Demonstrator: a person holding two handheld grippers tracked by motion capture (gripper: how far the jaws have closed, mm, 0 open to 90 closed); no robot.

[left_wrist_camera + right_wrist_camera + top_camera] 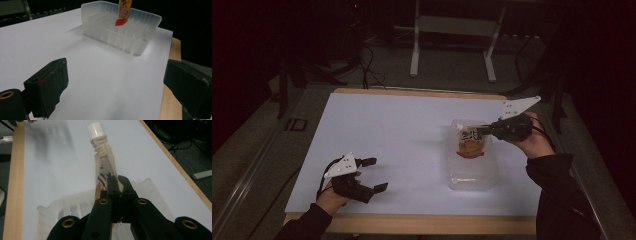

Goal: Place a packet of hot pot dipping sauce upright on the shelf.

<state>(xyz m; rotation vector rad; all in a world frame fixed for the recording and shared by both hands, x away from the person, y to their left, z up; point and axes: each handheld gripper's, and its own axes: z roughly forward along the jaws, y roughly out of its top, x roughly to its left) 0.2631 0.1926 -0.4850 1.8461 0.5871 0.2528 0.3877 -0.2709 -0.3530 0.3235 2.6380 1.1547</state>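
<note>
Pouch: a spouted pouch (pixel 103 170) with a white screw cap (pixel 95 130) and red-and-orange print, hanging upright over a clear ribbed plastic tray (pixel 472 175); its lower edge sits inside the tray's walls in the left gripper view, though whether it touches the floor cannot be told.
Grip point: the right tongs (pixel 118 182) are clenched on the pouch's side edge just below the spout, probably because the stiff seam there gives a firm hold and lets the soft body hang straight.
Orientation: cap uppermost, body down, which suits lowering or lifting through the tray's open top.
Tray: stands on the right half of the white sheet, long side running away from the person; its ribs (pixel 120 37) appear to form slots that would keep a pouch standing.
Left tongs: the left tongs (pixel 374 175) are released, jaws wide apart, resting low near the table's front edge, well apart from the tray, likely parked out of the way.
Table: a wood-rimmed table (pixel 422 223) covered by the white sheet (pixel 382 130).
</note>
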